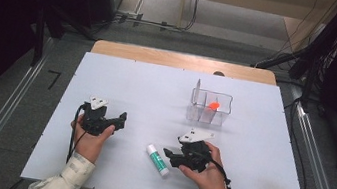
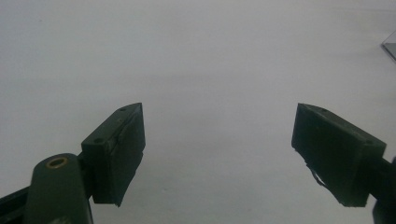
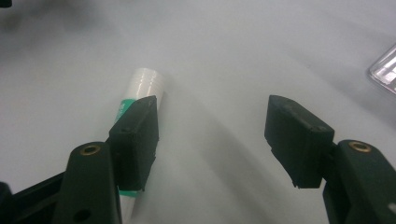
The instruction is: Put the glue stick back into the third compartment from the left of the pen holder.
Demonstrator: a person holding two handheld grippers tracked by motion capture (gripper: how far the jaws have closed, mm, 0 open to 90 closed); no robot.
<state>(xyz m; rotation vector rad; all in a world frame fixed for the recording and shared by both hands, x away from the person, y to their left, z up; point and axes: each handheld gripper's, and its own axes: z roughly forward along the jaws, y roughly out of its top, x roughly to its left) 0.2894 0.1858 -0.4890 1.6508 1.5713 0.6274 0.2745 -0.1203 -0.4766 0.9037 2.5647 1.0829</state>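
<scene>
1. High view: hands enter from the bottom edge, each carrying a black two-jaw tool. We see the right gripper (image 1: 171,156) low over the white table (image 1: 122,82), its tips just beside a white and green cylindrical glue stick (image 1: 157,160) that lies flat near the front edge. The left gripper (image 1: 120,119) sits well apart on the other side, with nothing near its tips. Farther back stands a clear plastic divided box (image 1: 210,108) with a small orange piece (image 1: 214,105) inside. We judge the step in hand to be the reach for the glue stick, perhaps to carry it to that box.

2. Left gripper view: the left gripper (image 2: 218,154) has its jaws spread wide over bare table, empty and touching nothing.

3. Right gripper view: the right gripper (image 3: 212,140) stands well open and has hold of nothing. The glue stick (image 3: 145,86) lies partly behind the left-hand pad rather than in the gap; whether that pad touches it we cannot tell. We judge that the next move calls for shifting sideways until the tube sits between the pads, then lowering and closing across its barrel.
</scene>
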